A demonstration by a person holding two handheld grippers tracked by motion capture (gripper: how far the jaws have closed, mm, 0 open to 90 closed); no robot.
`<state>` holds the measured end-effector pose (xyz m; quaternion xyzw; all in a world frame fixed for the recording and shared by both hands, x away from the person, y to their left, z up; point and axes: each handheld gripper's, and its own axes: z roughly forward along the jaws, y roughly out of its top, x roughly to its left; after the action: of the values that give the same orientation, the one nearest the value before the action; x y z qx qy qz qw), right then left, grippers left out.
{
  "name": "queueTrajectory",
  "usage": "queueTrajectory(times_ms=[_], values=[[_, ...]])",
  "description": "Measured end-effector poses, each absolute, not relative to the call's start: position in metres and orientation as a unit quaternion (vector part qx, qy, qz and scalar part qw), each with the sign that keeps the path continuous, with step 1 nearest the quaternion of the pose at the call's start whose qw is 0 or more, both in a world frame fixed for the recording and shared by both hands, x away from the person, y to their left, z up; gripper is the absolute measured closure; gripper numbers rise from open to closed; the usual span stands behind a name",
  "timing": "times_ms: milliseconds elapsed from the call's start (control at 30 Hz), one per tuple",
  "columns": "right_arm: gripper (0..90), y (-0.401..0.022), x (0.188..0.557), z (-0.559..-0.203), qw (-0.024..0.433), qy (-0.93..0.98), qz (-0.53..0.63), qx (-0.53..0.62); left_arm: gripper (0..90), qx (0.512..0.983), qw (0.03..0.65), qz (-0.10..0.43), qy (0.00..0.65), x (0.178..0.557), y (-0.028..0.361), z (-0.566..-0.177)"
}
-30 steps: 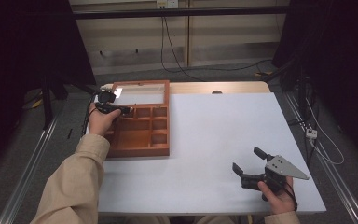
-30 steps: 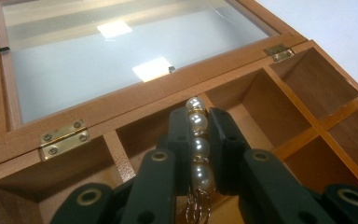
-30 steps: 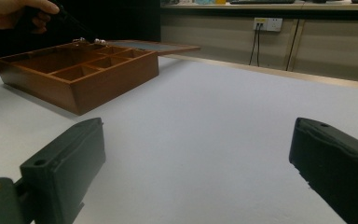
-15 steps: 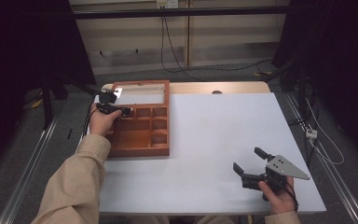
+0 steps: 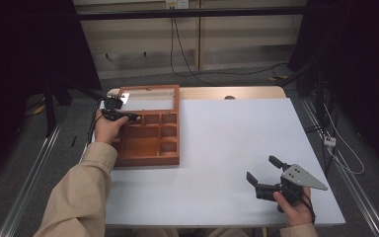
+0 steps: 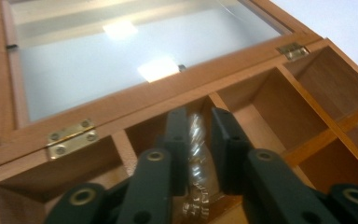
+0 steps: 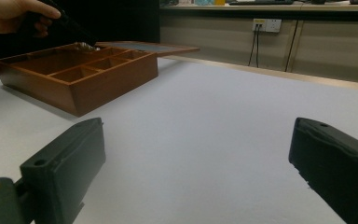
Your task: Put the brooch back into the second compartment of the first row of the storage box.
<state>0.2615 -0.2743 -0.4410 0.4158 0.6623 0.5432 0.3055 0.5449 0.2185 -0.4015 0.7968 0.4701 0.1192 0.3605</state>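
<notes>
A brown wooden box (image 5: 150,160) with several compartments sits at the table's left, its glass lid (image 5: 150,96) laid open flat behind it. My left gripper (image 6: 196,119) reaches down into a back compartment next to the hinge (image 6: 70,137), shut on a clear crinkled packet (image 6: 196,158). Its jaws have just been easing apart slightly, with the packet still between them. In the high view the left gripper (image 5: 135,117) lies over the box's back row. My right gripper (image 5: 262,169) rests open near the table's front right, nothing between its jaws (image 7: 198,140).
The white table top (image 5: 227,133) spreads between the box and the right gripper. Seen from the right gripper, the box (image 7: 79,70) stands far left. Cables (image 5: 192,69) run over the floor behind the table, and metal rails (image 5: 29,182) flank it.
</notes>
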Motion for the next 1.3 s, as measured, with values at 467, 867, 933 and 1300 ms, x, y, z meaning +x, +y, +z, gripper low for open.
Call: queueTrajectory(times_ms=[467,867,933,1300], values=[[2.9,-0.274,0.262,-0.44,0.306,0.663,0.543,0.414,58.2,0.787,0.384,0.106,0.472,0.534,0.222,-0.39],[2.9,-0.27,0.262,-0.439,0.304,0.662,0.544,0.417,36.5,0.799,0.415,0.072,0.428,0.503,0.209,-0.382],[2.9,-0.27,0.262,-0.44,0.305,0.664,0.543,0.413,31.6,0.802,0.422,0.064,0.419,0.496,0.206,-0.38],[2.8,-0.269,0.262,-0.44,0.304,0.667,0.541,0.412,25.2,0.814,0.443,0.054,0.371,0.464,0.2,-0.372]])
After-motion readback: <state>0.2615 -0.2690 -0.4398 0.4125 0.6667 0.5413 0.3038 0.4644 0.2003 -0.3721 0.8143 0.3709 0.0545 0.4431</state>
